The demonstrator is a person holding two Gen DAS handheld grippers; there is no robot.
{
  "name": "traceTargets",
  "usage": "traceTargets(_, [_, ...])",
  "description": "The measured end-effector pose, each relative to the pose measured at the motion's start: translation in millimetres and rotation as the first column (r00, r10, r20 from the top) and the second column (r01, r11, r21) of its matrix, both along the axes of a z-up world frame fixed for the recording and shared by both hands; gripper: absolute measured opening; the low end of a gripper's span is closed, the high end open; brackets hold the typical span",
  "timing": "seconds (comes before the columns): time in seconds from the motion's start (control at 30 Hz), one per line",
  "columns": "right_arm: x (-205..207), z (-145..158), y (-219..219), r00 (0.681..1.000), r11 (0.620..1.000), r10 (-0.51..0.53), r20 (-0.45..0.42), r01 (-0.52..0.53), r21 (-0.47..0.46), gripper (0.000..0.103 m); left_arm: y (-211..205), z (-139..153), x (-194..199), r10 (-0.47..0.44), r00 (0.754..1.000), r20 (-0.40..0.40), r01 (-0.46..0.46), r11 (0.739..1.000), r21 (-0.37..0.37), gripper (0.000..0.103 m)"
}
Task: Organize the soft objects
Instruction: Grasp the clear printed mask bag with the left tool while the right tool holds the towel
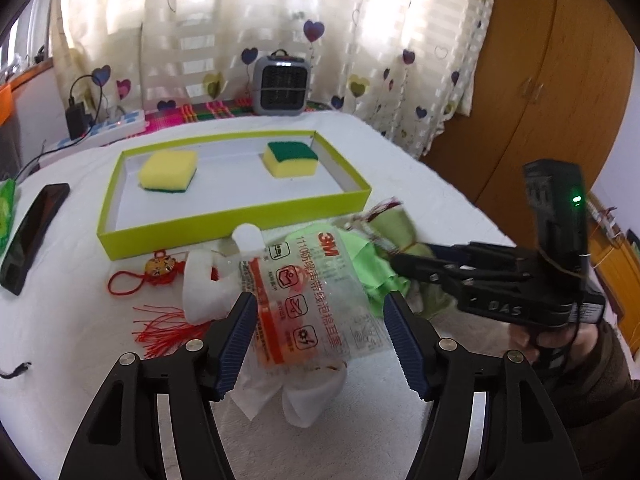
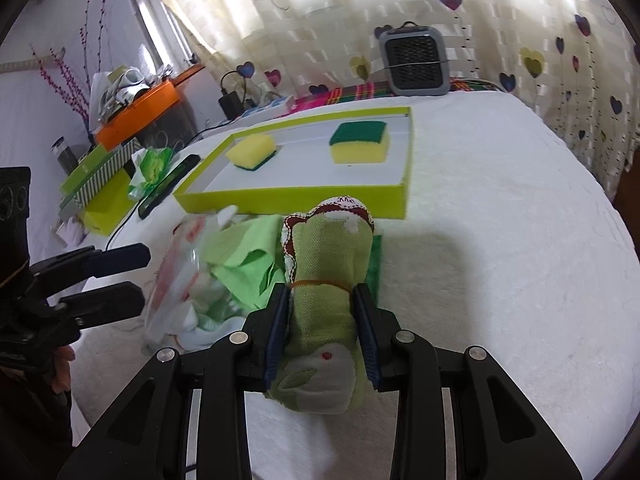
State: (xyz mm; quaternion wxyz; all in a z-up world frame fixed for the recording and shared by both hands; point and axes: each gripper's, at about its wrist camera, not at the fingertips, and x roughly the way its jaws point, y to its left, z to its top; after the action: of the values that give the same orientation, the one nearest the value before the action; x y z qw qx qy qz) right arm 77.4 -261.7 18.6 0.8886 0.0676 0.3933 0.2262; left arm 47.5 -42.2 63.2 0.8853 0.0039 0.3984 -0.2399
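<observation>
right claw (image 2: pixel 322 328) clamped across the rolled green sock (image 2: pixel 326 280), long axis pointing towards the tray (image 2: pixel 406 152), probably next; left claw (image 1: pixel 320 336) apart.

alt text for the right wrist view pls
The right hand-held gripper is shut on a rolled green sock above a white cloth-covered table. Behind it a lime-edged tray holds two yellow-and-green sponges. At left, the left hand-held gripper is open beside a clear plastic packet.

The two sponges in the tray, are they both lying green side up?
No: the right sponge shows green on top, while the left sponge lies yellow side up.
</observation>
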Motion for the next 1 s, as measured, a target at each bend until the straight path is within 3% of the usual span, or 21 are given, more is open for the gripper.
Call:
traceTargets(0.4, [-10,3,-23,0.997,0.997,-0.067,0.023,0.068,-0.037,0.035,-10,-14,6,0.068,0.997,-0.03,-0.065,0.994,0.084,0.066])
traceTargets(0.77, [-15,1,-28,0.996,0.995,-0.09,0.023,0.091,-0.052,0.035,2,-25,15,0.109,0.989,-0.102,-0.11,0.994,-0.004,0.065])
traceTargets(0.87, [-15,1,-28,0.996,0.994,-0.09,0.02,0.091,-0.052,0.035,5,-27,15,0.118,0.988,-0.104,-0.121,0.992,-0.02,0.062])
traceTargets(1.0, [-16,0,-28,0.995,0.994,-0.096,0.015,0.097,-0.046,0.035,8,-27,17,0.123,0.987,-0.105,-0.129,0.991,-0.047,0.045])
